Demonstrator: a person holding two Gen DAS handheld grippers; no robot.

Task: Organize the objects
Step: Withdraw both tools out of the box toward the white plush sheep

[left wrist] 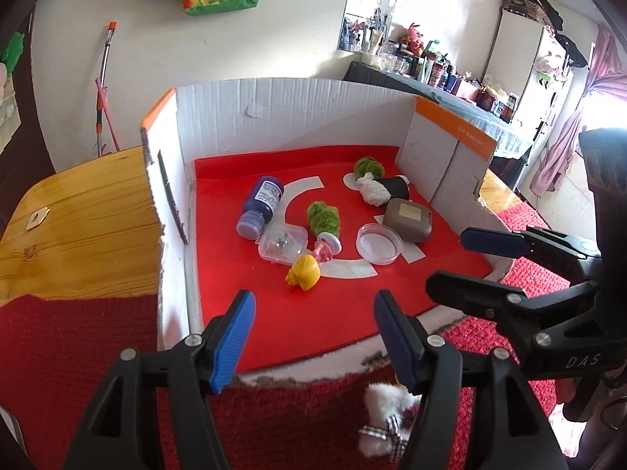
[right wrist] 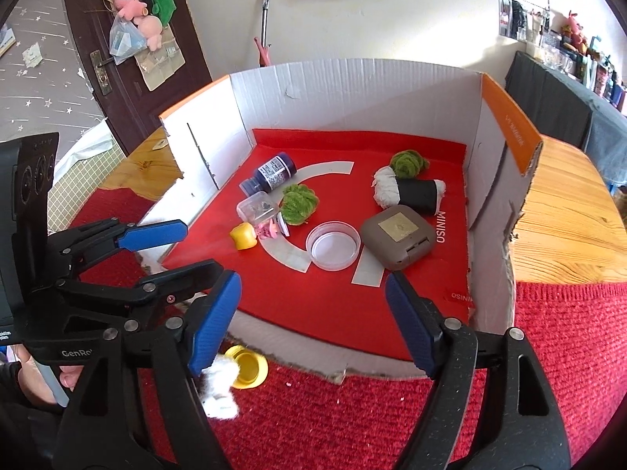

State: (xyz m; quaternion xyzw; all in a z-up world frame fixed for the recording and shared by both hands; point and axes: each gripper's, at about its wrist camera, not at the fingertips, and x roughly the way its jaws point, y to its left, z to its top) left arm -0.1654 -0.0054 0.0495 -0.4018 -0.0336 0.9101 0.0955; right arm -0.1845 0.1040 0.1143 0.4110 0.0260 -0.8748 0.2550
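My left gripper (left wrist: 311, 337) has its jaws apart with nothing between them, the ribbed blue pads (left wrist: 231, 342) hanging over the near lip of a white corrugated cardboard box (left wrist: 290, 105). My right gripper (right wrist: 313, 325) also has its jaws spread and empty, poised over the same torn front edge.

Below both, outside the box, a fluffy white plush toy (right wrist: 221, 389) with a plaid ribbon lies on the coarse red knitted mat (right wrist: 568, 344), touching a glossy yellow plastic cup (right wrist: 249, 366) on its side.

Inside, the box floor is lined with a smooth red sheet (left wrist: 313, 305) printed with white curves. Nearest me lies a lumpy yellow rubber figure (left wrist: 303, 272), just beside a small pink figure (left wrist: 325, 248) and a clear rounded plastic case (left wrist: 282, 246). A dark blue bottle (left wrist: 260, 205) with a white label lies tipped over at the left. A shaggy green tuft (left wrist: 322, 217) sits at the centre, and a second one (left wrist: 368, 166) at the back, touching a white-and-black cloth roll (left wrist: 386, 190). A shallow round transparent dish (left wrist: 379, 243) rests against a flat grey-brown case (left wrist: 407, 219) with rounded corners.

The box stands on a varnished pine worktop (left wrist: 78, 215).
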